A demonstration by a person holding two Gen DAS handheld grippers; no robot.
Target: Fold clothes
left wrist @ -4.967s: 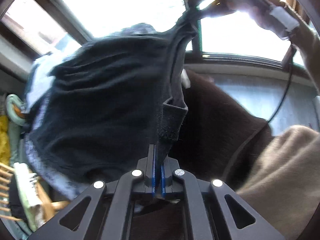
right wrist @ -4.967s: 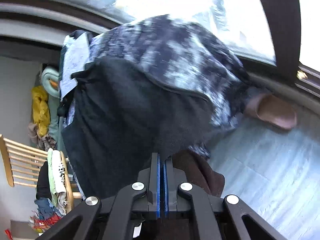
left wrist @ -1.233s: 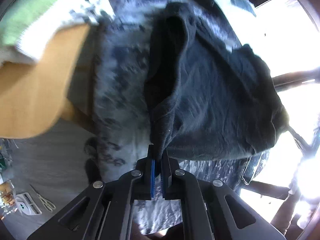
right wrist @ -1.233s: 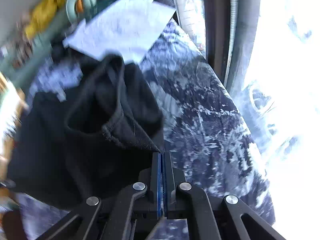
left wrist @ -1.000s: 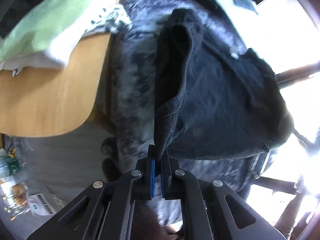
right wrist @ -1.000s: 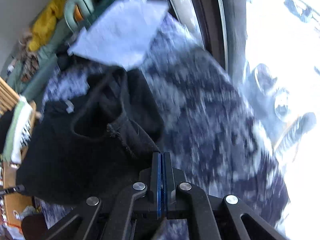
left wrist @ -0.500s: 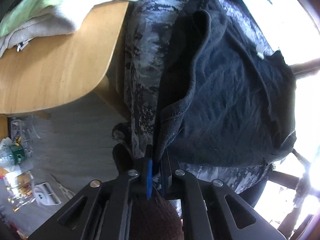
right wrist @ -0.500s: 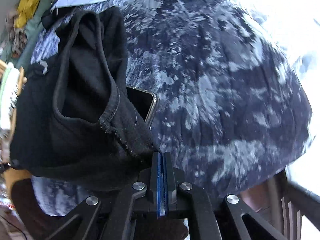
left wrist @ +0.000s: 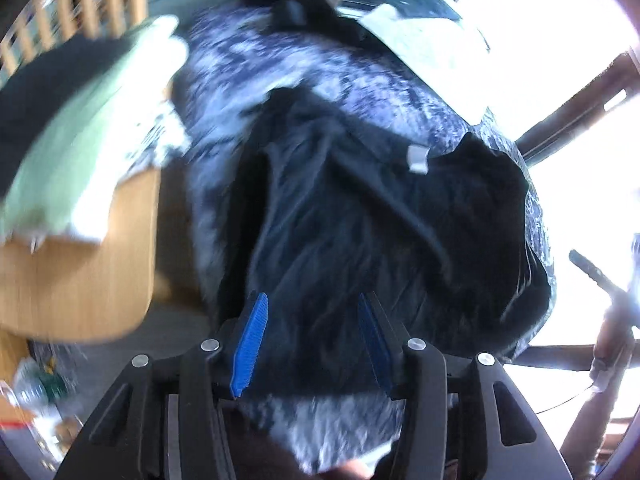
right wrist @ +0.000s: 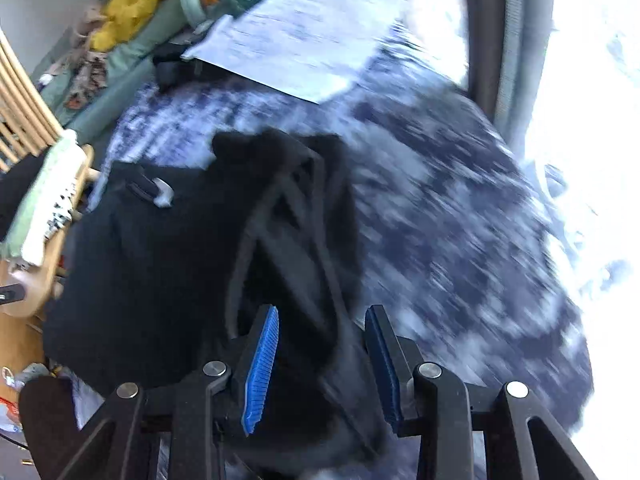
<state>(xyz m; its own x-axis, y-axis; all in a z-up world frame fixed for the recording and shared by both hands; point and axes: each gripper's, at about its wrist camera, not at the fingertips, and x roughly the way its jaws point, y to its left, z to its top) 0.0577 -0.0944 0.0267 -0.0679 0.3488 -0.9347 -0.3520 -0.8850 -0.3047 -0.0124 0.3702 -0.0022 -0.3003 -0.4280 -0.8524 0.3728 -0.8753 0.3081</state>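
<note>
Black garment (left wrist: pixel 360 232) lies rumpled on patterned cover (right wrist: pixel 460 220); both hand-held grippers spread apart.

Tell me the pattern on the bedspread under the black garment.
Mottled navy and white on the bedspread, clearest in the right wrist view.

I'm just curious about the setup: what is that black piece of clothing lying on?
The black garment lies on a blue-and-white patterned cover, which shows around its edges. Whatever sits under the garment's middle is hidden. Both grippers, left and right, are open above it.
</note>
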